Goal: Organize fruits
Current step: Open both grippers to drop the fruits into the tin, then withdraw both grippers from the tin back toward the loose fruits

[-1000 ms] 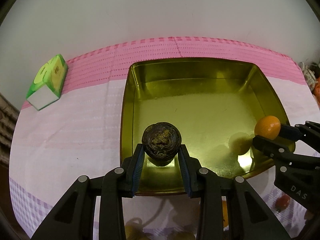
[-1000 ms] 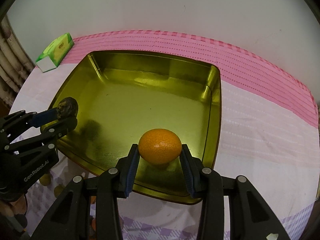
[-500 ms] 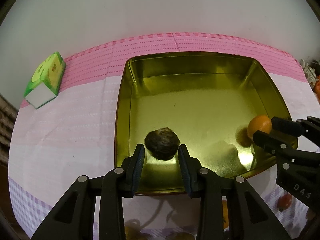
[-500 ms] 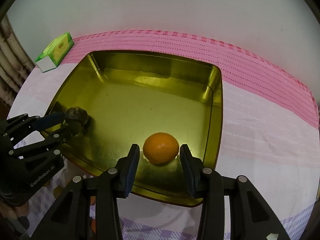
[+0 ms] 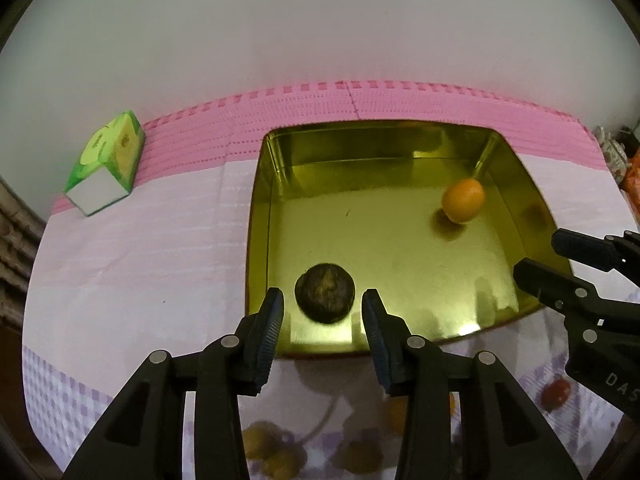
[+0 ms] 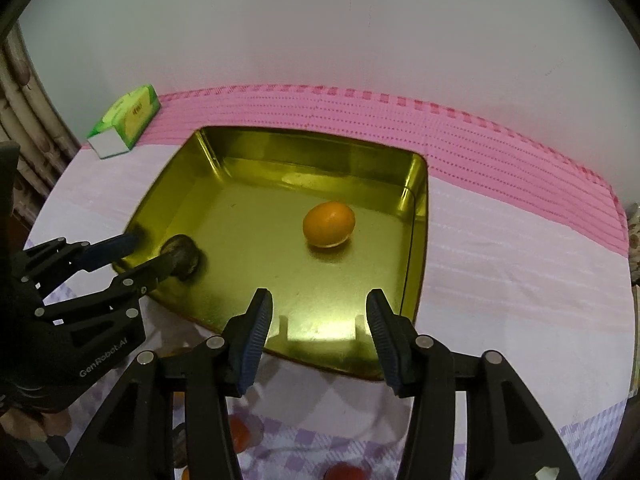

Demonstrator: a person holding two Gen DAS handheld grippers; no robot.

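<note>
From the left wrist we see our left claw (image 5: 323,312) spread wide, gripping nothing; the dark fruit (image 5: 325,298) sits loose on the floor of the gold tray (image 5: 256,216), close to the tray's near-left corner and just beyond our fingertips. The orange fruit (image 5: 463,200) lies toward the tray's far-right side. A green box (image 5: 106,168) stands well left of the tray on the table (image 5: 132,264).

From the right wrist we see our right claw (image 6: 319,320) also spread and empty, poised over the tray's near edge. The orange fruit (image 6: 329,224) rests apart from it, near the tray's right wall. More fruit lies on the cloth short of the tray.

We judge the risk to be rolling: both fruits are round on slick metal, so nudging the tray or clipping its rim could send them sliding together.
</note>
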